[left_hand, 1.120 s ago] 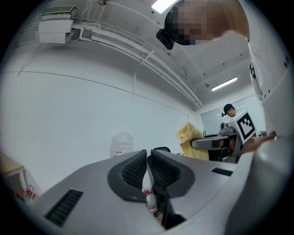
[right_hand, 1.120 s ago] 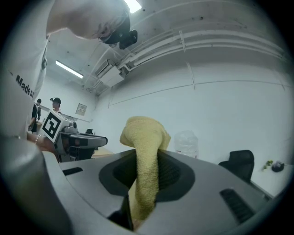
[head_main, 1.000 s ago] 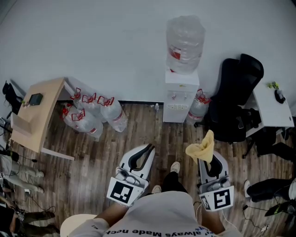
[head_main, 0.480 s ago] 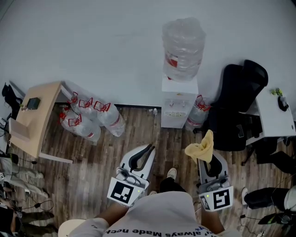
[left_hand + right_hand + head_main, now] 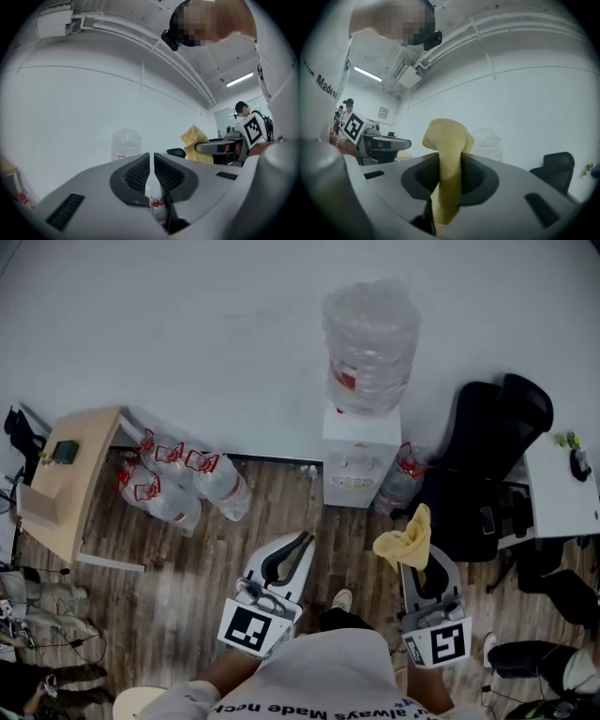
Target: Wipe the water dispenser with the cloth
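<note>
Wood floor [image 5: 281, 514], white wall [image 5: 187, 334], water dispenser [image 5: 360, 457] ahead; right tongs [image 5: 419, 559] pinch cloth [image 5: 406, 540] upright, prob rdy to wipe, left tongs [image 5: 302, 542] closed on nothing

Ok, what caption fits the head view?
Right gripper clamps a yellow cloth, water dispenser ahead, left gripper shut and empty.

An office: water dispenser [image 5: 359, 454] against the wall [image 5: 187, 324], spare bottles [image 5: 220, 486] to its left, chair [image 5: 492, 442] and desk [image 5: 561, 491] to its right.
</note>
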`<state>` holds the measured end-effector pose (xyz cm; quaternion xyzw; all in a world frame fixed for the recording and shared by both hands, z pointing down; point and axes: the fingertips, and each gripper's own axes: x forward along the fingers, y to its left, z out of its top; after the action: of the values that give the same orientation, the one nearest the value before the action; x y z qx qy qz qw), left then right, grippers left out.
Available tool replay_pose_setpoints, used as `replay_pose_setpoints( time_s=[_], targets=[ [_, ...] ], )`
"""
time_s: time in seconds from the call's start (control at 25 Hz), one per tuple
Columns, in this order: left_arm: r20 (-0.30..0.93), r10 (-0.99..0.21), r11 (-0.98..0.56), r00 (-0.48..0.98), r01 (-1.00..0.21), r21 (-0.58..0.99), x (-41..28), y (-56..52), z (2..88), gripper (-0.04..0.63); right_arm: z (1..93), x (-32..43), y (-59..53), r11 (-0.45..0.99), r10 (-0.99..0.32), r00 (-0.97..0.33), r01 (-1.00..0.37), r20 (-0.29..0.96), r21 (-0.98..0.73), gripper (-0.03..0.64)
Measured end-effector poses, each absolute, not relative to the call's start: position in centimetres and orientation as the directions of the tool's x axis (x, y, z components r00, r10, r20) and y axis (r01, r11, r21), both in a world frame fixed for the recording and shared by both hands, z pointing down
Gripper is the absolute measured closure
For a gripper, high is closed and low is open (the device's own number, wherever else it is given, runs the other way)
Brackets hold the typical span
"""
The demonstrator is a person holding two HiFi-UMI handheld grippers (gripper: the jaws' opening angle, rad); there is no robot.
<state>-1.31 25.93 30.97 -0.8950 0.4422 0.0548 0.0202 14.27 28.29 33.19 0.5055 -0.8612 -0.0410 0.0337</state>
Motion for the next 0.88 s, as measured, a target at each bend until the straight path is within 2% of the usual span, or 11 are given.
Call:
replay_pose_setpoints(
  time_s=[0.88],
  targets=[
    [-0.085, -0.827, -0.559, 0.556, -0.829, 0.01, 3.7, 19.2, 31.9, 0.551, 34.5, 19.0, 21.5, 0.55, -0.835, -0.548, -0.825, 0.055, 0.128, 0.526]
  ],
)
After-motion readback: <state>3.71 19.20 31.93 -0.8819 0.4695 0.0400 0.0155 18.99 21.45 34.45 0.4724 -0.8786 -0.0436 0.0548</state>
